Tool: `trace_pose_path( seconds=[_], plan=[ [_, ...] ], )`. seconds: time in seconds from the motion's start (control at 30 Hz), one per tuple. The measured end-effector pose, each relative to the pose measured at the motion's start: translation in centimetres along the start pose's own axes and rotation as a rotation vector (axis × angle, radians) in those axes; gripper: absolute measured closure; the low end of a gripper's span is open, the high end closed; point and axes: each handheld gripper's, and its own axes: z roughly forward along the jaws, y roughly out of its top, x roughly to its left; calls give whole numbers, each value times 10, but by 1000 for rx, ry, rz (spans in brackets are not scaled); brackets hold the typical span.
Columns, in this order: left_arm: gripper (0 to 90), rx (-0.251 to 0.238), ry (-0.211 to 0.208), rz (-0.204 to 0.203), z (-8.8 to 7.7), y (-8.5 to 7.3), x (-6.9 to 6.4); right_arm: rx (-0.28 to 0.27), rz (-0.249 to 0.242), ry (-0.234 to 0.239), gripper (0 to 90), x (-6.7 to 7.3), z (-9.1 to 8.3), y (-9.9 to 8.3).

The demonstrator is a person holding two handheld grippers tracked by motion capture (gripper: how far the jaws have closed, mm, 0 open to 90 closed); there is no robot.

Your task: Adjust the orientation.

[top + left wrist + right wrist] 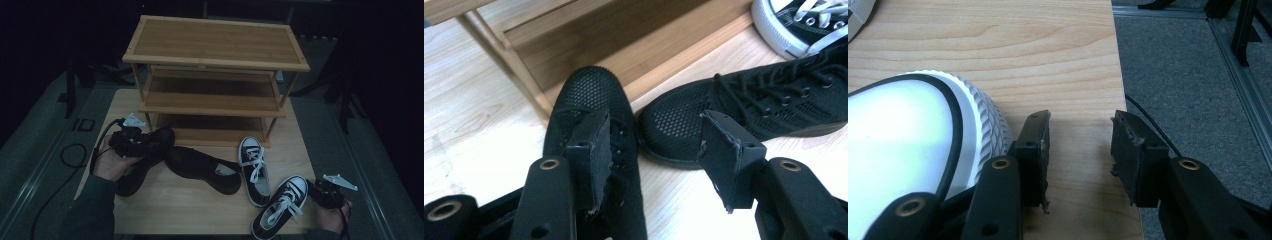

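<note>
Left gripper (651, 155) over a black mesh shoe (594, 125)

Lower left of the high view, its jaws spread, one pad on the laces; the right gripper (1080, 155), jaws spread and empty, sits beside a white-toed sneaker (908, 145) at the worktop (1048, 60) edge.

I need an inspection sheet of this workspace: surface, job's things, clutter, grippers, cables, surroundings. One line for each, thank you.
Surface: light wooden table, no spills seen.
Job's things: two black mesh shoes, the left one under the left hand-held gripper, the other beside it; two black-and-white sneakers; bamboo shoe rack, three shelves, all bare.
Clutter: nothing seen.
Grippers: left hand-held gripper open, one jaw over the left shoe's laces; right hand-held gripper open over the table edge beside a sneaker toe.
Cables: black cable looping on the floor at left.
Surroundings: grey carpet, dark room.
</note>
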Motion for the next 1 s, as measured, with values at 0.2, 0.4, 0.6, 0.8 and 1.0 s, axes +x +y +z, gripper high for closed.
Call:
trace_pose_path(
  seconds=[0.2, 0.4, 0.6, 0.8, 1.0],
  plan=[
    [468, -16, -16, -7, 2, 6, -5, 1, 4, 0, 584, 0, 0, 0],
    [467, -13, -38, -13, 9, 11, -12, 1, 6, -4, 582, 1, 0, 0],
    [461, -22, -52, -21, 15, 14, -19, 2, 6, -3, 581, 1, 0, 0],
    [463, -16, -88, -32, 24, 18, -28, 1, 4, -1, 578, 0, 0, 0],
    [464, -14, -103, -31, 29, 21, -35, 1, 3, -1, 577, 0, 0, 0]
  ],
)
